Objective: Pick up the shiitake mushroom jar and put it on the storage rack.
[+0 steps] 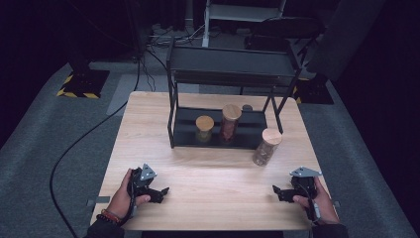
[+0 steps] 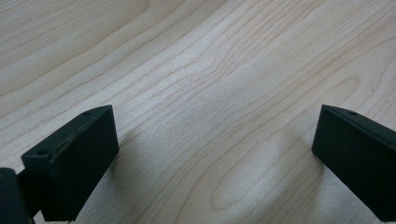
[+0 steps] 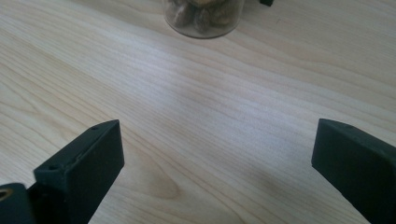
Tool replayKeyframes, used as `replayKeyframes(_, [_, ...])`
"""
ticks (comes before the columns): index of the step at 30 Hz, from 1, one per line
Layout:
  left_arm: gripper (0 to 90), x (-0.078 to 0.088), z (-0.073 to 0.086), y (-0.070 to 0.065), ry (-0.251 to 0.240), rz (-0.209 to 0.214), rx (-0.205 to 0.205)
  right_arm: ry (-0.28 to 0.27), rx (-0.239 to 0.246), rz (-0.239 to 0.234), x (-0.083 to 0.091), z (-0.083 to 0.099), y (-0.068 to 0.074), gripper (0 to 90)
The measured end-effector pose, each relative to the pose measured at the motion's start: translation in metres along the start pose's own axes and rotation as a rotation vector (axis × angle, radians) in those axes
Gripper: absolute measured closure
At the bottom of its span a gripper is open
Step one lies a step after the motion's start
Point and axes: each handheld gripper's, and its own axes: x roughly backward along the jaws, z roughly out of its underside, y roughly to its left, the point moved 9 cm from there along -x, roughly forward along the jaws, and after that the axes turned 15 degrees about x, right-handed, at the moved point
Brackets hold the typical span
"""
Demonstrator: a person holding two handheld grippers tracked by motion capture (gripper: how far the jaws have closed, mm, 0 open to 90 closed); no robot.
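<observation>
Tools [image 1: 159, 192] [image 1: 278, 191] apart above bare table [image 1: 213, 173]

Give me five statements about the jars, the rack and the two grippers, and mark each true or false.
1. Two jars with wooden lids stand on the black rack's lower shelf. True.
2. A third jar stands on the table, outside the rack. True.
3. The right gripper is shut on that jar. False: its jaws are open, nothing between them.
4. The left gripper holds a lid. False: open and empty.
5. All the jars lie on their sides. False: they stand upright.
</observation>
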Motion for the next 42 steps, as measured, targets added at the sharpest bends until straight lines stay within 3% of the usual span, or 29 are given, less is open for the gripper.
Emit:
replayKeyframes(21, [0.2, 0.000, 0.000, 0.000, 0.000, 0.000, 0.000, -0.065, -0.018, 0.009, 0.014, -0.036, 0.000, 3.1])
replayKeyframes(42, [0.2, 0.000, 0.000, 0.000, 0.000, 0.000, 0.000, -0.101, -0.045, -0.001, 0.012, -0.071, -0.008, 3.0])
